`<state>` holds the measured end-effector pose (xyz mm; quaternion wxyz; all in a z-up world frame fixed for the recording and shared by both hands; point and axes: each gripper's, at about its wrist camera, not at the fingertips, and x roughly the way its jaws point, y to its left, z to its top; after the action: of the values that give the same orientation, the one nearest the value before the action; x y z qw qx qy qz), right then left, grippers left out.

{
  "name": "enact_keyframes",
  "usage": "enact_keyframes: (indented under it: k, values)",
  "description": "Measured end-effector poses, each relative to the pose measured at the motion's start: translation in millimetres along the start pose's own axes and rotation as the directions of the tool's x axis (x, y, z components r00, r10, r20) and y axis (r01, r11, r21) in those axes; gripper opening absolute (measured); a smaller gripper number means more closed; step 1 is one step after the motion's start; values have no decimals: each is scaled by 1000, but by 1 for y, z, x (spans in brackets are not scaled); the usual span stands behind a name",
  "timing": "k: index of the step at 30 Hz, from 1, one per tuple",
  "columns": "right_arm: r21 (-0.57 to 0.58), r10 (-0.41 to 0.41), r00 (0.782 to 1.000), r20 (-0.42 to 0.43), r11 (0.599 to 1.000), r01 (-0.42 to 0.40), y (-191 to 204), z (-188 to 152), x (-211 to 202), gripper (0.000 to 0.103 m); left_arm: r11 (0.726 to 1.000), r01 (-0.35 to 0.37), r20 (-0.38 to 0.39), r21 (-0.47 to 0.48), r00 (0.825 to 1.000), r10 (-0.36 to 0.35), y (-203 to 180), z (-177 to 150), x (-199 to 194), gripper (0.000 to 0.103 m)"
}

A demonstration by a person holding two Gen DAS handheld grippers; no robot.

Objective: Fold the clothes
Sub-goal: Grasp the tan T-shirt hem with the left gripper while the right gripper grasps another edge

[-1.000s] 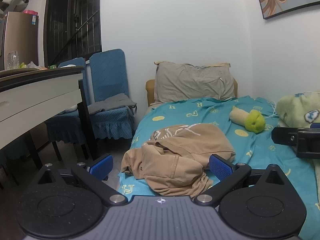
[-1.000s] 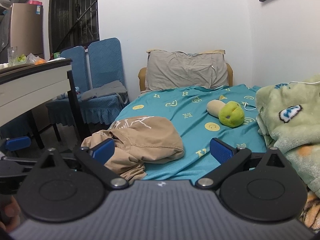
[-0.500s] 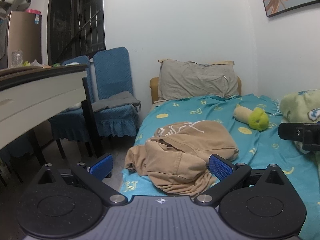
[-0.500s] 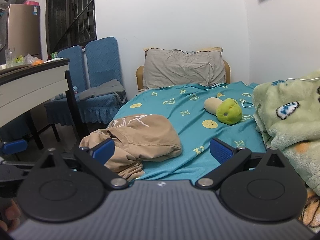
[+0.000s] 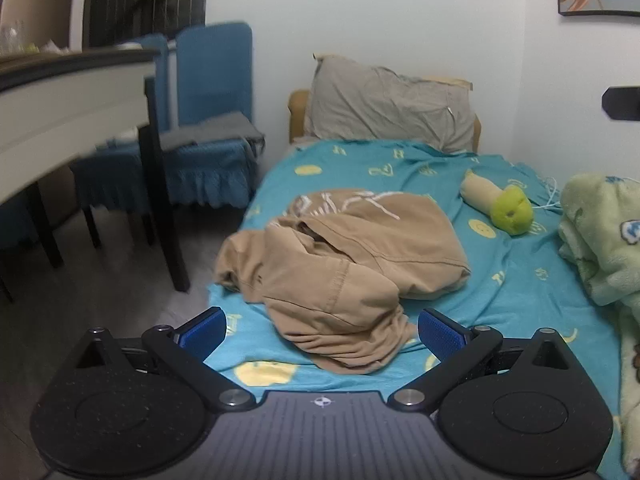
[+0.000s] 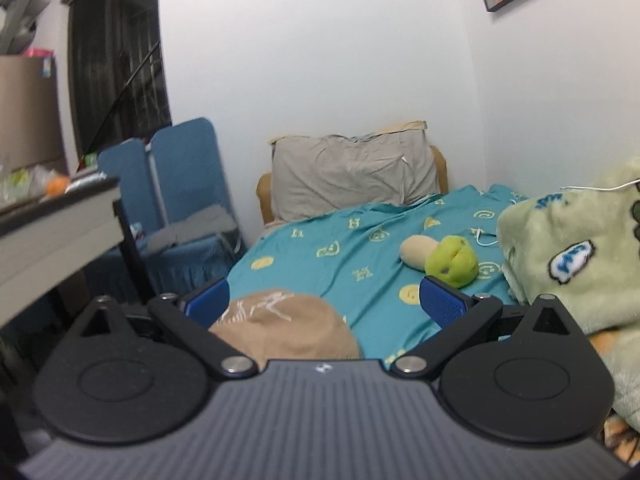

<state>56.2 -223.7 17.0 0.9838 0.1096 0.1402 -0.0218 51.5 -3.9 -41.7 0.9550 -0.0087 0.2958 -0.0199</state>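
While lying crumpled on the bed, showing no fold.
Garment (image 5: 344, 256): lying as a rumpled tan heap near the foot of the bed, toward its left edge, one part hanging over that edge; white print facing up on the far side; layers bunching over one another with no flat panel and no straight crease showing.
Bed sheet (image 5: 520, 292): carrying the heap; staying bare between heap and pillow, leaving room for spreading.
Left gripper (image 5: 322, 330): hovering just short of the heap's near edge; released, blue pads (image 5: 202, 332) standing wide apart, nothing between them.
Right gripper (image 6: 324, 300): hovering higher, aiming toward the pillow; released, jaws wide, grasping nothing; only the printed top of the heap showing above its body.
Progress: judging as unfolded in present form; flattening, aligning and folding all remaining, as far as visible.
Neighbours: plush toy (image 5: 508, 208) resting well apart from the heap; green blanket (image 5: 600, 240) piling along the right side, also apart.
Caution: hanging portion possibly dragging the fabric toward the floor when lifting from one point only.
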Motion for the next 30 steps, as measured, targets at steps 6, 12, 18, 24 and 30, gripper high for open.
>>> enact_keyframes:
  k: [6,12,18,24,30]
  values:
    - [30,-4,1000,-15,1000,4,-13,-9,14,92,993,60,-119,-101,990,-71,8,9,42,103]
    - [46,-34,998,-56,998,37,-27,-23,19,33,982,55,-173,-180,981,-86,9,12,96,103]
    - [110,-30,994,-107,993,42,-47,-34,28,23,983,32,-164,-180,984,-62,6,5,140,91]
    - [199,30,987,-160,980,3,-55,-42,40,24,983,50,-108,-175,992,-69,18,3,142,28]
    - [169,61,983,-170,985,-32,-46,-49,40,24,949,89,20,-302,996,-87,43,16,81,12]
